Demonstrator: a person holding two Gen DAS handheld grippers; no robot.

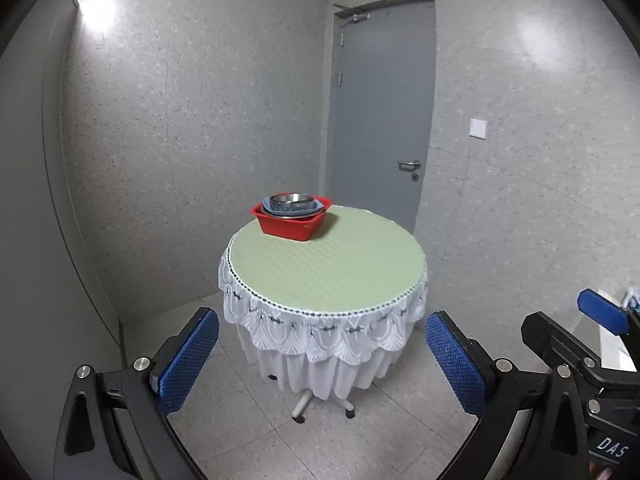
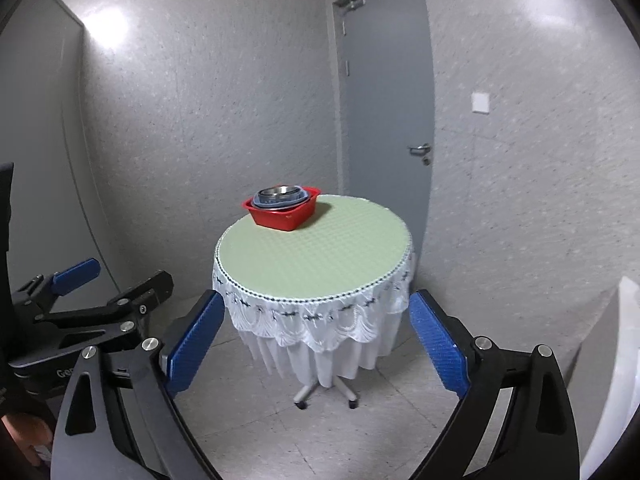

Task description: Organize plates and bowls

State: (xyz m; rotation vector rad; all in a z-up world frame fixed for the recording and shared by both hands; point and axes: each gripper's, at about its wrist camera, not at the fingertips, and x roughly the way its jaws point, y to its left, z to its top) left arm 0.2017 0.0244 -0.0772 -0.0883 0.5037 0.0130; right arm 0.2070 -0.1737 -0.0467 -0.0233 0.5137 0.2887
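Observation:
A red square basin (image 1: 291, 225) stands at the far left of a round table (image 1: 328, 268) with a green top and white lace skirt. In the basin sit a blue plate (image 1: 280, 209) and a steel bowl (image 1: 290, 200) stacked on it. The basin also shows in the right wrist view (image 2: 280, 214), with the steel bowl (image 2: 280, 193). My left gripper (image 1: 322, 354) is open and empty, held well back from the table at floor-side height. My right gripper (image 2: 316, 340) is open and empty, also back from the table.
A grey door (image 1: 380, 120) is shut behind the table. Grey walls close in on the left and right. The table stands on a wheeled base (image 1: 308, 404) on a tiled floor. A white object (image 2: 616, 380) stands at the right edge. The left gripper shows in the right wrist view (image 2: 88, 296).

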